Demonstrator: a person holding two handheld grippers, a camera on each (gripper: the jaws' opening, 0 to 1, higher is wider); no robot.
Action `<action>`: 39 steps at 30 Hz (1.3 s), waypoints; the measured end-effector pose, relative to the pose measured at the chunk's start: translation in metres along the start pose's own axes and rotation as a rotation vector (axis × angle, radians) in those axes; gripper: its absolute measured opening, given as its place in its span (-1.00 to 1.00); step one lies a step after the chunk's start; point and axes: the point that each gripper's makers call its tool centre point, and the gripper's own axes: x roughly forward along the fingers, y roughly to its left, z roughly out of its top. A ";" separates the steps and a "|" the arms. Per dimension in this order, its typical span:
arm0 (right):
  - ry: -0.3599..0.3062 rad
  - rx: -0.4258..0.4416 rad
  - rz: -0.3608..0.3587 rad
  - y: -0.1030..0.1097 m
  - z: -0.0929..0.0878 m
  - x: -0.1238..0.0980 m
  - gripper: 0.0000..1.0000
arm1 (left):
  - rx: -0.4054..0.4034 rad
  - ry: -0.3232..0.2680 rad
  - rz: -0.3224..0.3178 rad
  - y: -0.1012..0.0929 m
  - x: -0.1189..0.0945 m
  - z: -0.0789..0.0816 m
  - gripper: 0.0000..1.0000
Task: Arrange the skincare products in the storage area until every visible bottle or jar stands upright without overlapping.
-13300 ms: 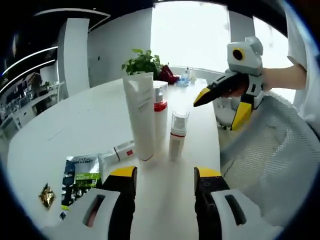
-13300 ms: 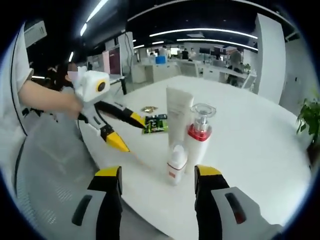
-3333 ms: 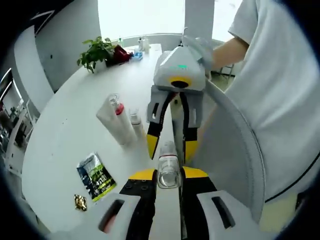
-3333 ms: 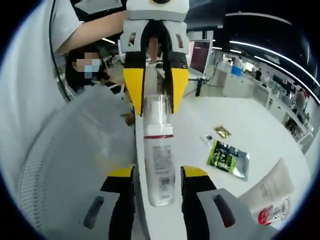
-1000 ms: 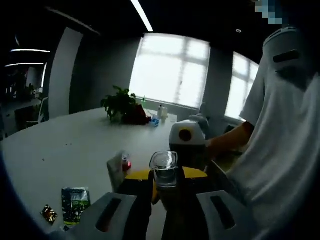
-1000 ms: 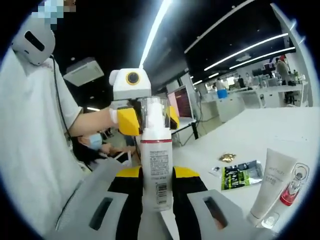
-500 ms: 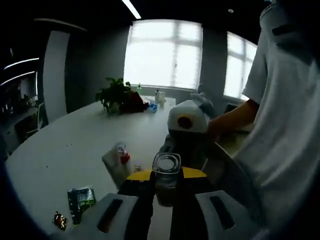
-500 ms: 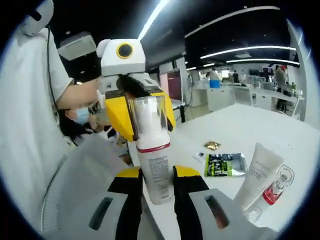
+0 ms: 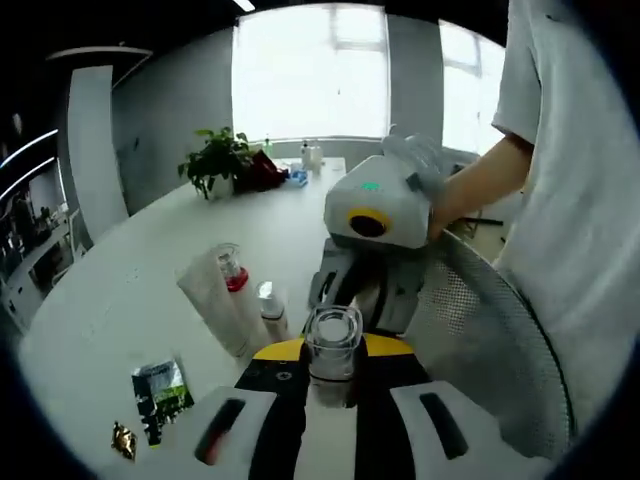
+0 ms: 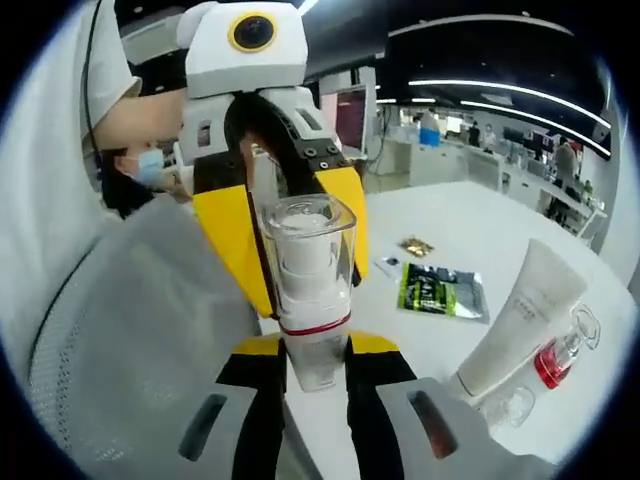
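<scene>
A white pump bottle (image 10: 308, 255) with a clear cap and a red band stands upright between both grippers, over the table's near edge. My right gripper (image 10: 315, 352) is shut on its body below the band. My left gripper (image 9: 333, 352) pinches the same bottle (image 9: 333, 335) from the opposite side, and its yellow fingers (image 10: 232, 235) flank the cap. On the table stand a white tube (image 9: 212, 312), a red-collared pump bottle (image 9: 231, 272) and a small white pump bottle (image 9: 268, 306), close together. The tube (image 10: 520, 325) and the red-collared bottle (image 10: 560, 360) also show at the right.
A green sachet (image 9: 160, 385) and a small gold packet (image 9: 123, 440) lie on the white table (image 9: 130, 270). A grey mesh chair back (image 9: 480, 350) sits against the near edge. A potted plant (image 9: 222, 160) stands far back. The person's sleeve (image 9: 570, 200) is on the right.
Both views have tipped down toward the table and now look onto the cap's top. The bottle stays pinched between both grippers. The standing products have not moved.
</scene>
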 end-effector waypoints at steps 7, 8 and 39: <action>0.063 0.013 -0.015 -0.009 -0.024 0.013 -0.56 | -0.015 0.029 0.001 0.009 0.011 -0.018 -0.61; 0.072 0.016 -0.014 -0.011 -0.026 0.014 -0.56 | -0.015 0.033 0.001 0.011 0.013 -0.021 -0.61; 0.238 0.021 -0.030 -0.045 -0.075 0.045 -0.56 | -0.003 0.083 -0.019 0.038 0.052 -0.061 -0.62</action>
